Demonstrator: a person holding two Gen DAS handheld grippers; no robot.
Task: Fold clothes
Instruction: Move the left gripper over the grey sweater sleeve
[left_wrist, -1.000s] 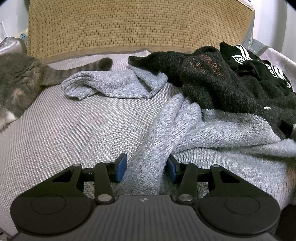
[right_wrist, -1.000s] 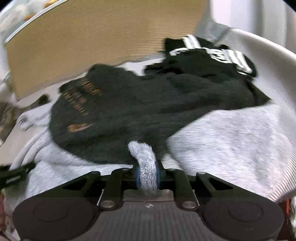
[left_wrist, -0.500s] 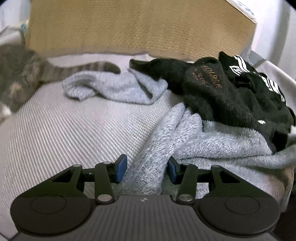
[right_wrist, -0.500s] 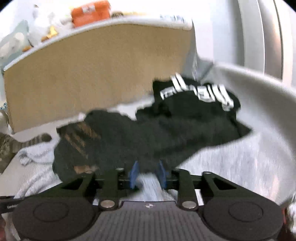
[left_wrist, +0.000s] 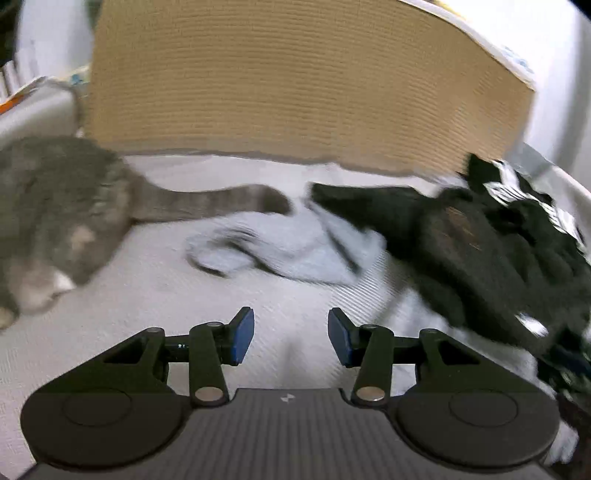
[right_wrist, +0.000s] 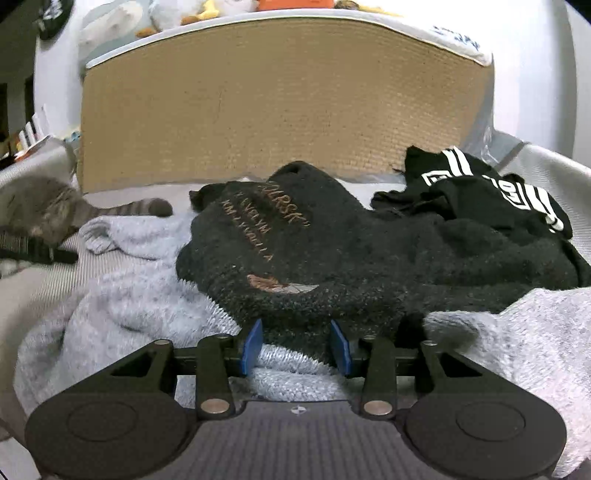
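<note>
Left wrist view: left gripper (left_wrist: 291, 334), jaws about half open, nothing between them, only bare grey bed cover (left_wrist: 147, 295) below. Picture blurred. Grey cat (left_wrist: 55, 214) on the left, tail stretched toward a light grey sweater (left_wrist: 280, 251) lying flat. Black sweater (left_wrist: 480, 266) heaped on the right.

Right wrist view: right gripper (right_wrist: 295, 345), jaws just opened to about half, hem of the black sweater (right_wrist: 332, 258) and some light grey sweater (right_wrist: 140, 306) sitting loose between the blue pads (right_wrist: 253, 345), not pinched. Black sweater lying on top of the grey one. Black top with white stripes (right_wrist: 498, 192) behind, touching it. Tan headboard (right_wrist: 280, 103) at the back.
</note>
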